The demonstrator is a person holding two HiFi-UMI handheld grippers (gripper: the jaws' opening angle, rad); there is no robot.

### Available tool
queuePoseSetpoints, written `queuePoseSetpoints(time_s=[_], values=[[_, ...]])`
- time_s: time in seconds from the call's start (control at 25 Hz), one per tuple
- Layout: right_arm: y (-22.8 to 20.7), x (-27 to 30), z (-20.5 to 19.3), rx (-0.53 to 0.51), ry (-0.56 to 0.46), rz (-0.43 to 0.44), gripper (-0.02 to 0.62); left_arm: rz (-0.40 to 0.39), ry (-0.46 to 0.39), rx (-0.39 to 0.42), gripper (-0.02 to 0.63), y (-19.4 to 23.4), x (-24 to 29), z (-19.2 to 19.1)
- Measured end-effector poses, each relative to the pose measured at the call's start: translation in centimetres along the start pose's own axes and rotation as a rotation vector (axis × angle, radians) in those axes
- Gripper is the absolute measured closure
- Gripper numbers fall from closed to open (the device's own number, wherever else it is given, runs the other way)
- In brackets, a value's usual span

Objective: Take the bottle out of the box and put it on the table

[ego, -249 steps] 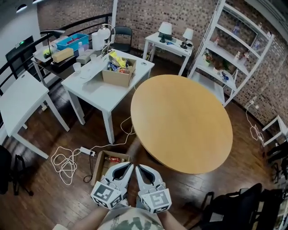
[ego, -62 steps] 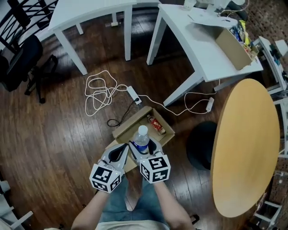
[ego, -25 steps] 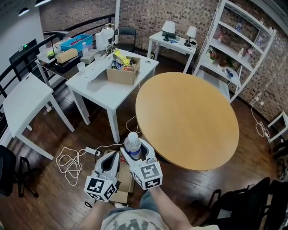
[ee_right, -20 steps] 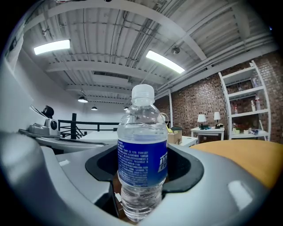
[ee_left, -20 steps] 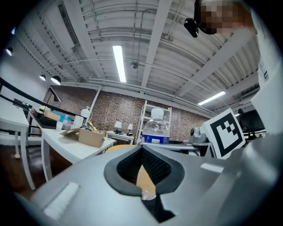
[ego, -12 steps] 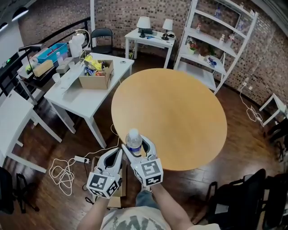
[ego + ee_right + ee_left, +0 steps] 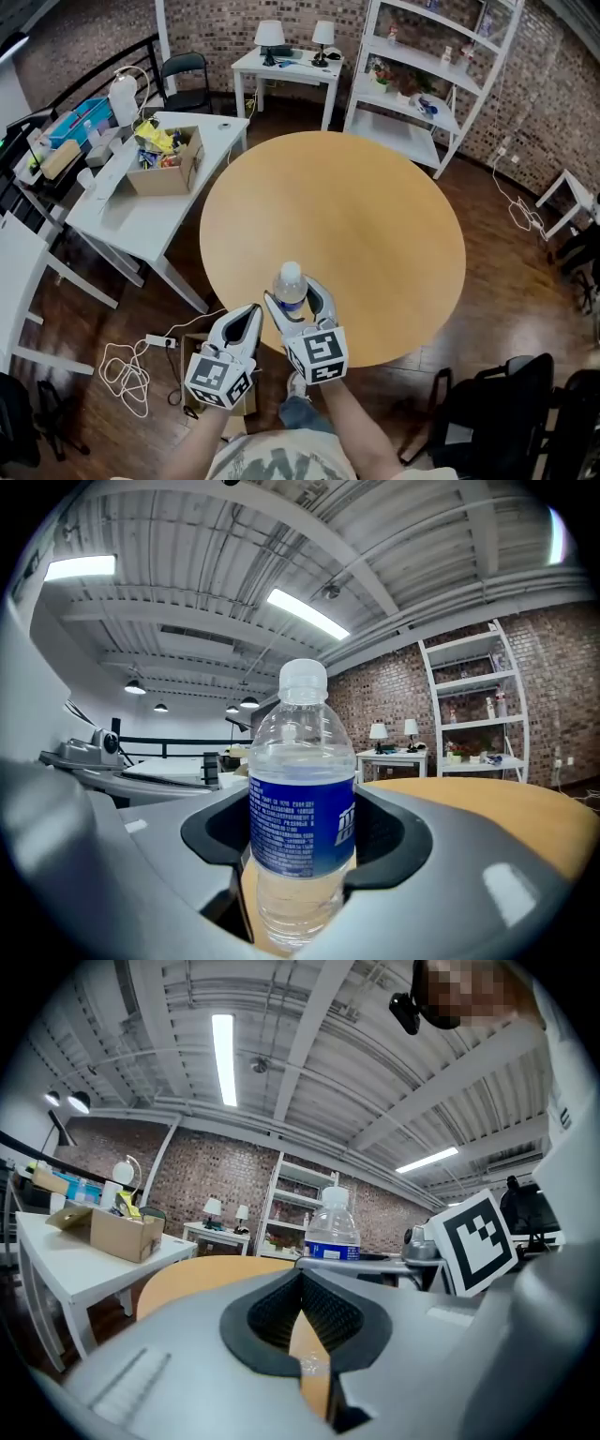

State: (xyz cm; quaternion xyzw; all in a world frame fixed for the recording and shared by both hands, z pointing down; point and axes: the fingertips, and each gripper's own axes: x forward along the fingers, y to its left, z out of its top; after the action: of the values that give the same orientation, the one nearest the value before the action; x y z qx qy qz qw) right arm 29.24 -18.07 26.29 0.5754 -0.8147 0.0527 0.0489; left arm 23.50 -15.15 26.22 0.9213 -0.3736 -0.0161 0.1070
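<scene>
On the white table (image 7: 122, 202) at the left, an open cardboard box (image 7: 171, 169) holds colourful packets. The left gripper (image 7: 251, 317) has its jaws closed on nothing. Just beside it, the right gripper (image 7: 292, 298) clamps the bottle (image 7: 290, 281) upright above the round table (image 7: 375, 216). The right gripper view shows the blue label (image 7: 300, 822), which the head view hides.

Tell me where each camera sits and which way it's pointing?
Head view: on the person's head, looking steeply down at the table; shows forearms, left gripper, right gripper.
Left gripper view: on the left gripper, looking level along its shut fingers.
Right gripper view: on the right gripper, looking along its fingers, which clamp the bottle.
Shared: all three show bottle and table.
</scene>
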Motion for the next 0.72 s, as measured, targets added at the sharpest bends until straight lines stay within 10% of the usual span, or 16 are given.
queuePoseSetpoints(time_s=[0.72], values=[[-13.2, 4.6, -4.6, 0.034, 0.046, -0.105, 0.302, -0.053, 0.109, 0.003, 0.609, -1.1, 14.1, -4.6]])
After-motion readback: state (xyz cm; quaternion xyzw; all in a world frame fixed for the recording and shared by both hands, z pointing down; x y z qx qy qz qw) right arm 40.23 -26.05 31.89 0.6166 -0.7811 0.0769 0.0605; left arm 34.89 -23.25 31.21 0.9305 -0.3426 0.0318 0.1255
